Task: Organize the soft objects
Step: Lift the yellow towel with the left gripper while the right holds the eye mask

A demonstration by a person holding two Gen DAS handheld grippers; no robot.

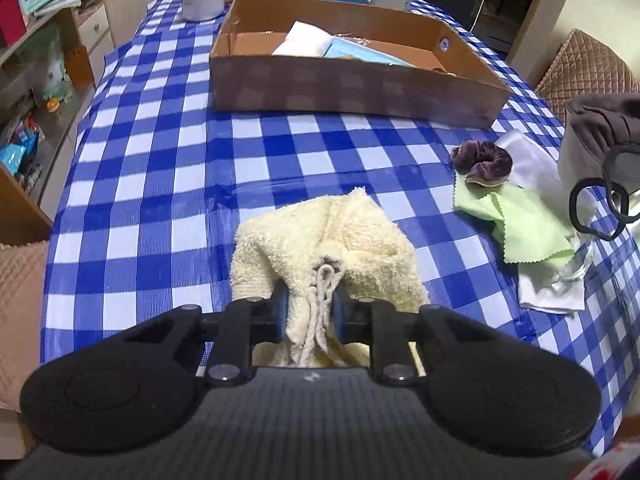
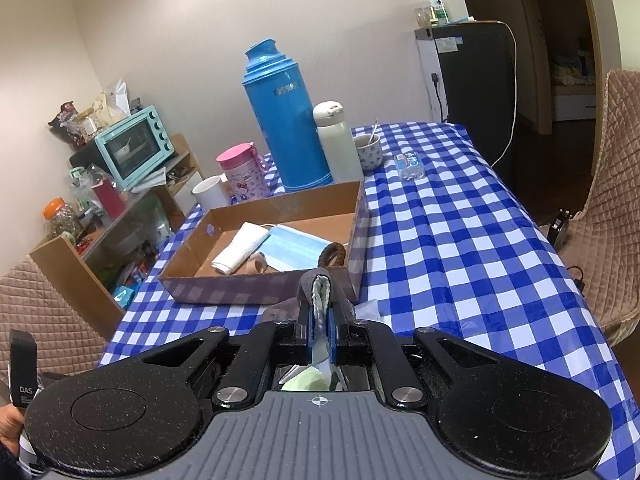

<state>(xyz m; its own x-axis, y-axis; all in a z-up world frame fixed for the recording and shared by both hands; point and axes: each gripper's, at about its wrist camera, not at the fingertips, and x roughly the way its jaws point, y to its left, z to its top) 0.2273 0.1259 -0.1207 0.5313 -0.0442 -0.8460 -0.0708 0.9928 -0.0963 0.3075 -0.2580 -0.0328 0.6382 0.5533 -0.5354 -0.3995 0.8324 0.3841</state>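
A cream terry towel (image 1: 320,240) lies bunched on the blue checked tablecloth (image 1: 160,184). My left gripper (image 1: 310,304) is shut on its near fold, blue pads pressing from both sides. My right gripper (image 2: 320,320) is shut on a grey cloth mask (image 2: 320,280) with a white lining; the grey mask (image 1: 596,128) hangs at the right edge of the left wrist view, black ear loops dangling. Beyond stands the open cardboard box (image 1: 352,88), which holds a folded white cloth (image 2: 240,250), a blue face mask (image 2: 294,248) and a brown hair tie (image 2: 334,256).
A purple scrunchie (image 1: 482,162), a green cloth (image 1: 524,220) and a white cloth (image 1: 548,292) lie right of the towel. Behind the box stand a blue thermos (image 2: 286,120), white flask (image 2: 340,144), pink cup (image 2: 244,174) and white mug (image 2: 210,192). Padded chairs (image 2: 612,200) flank the table.
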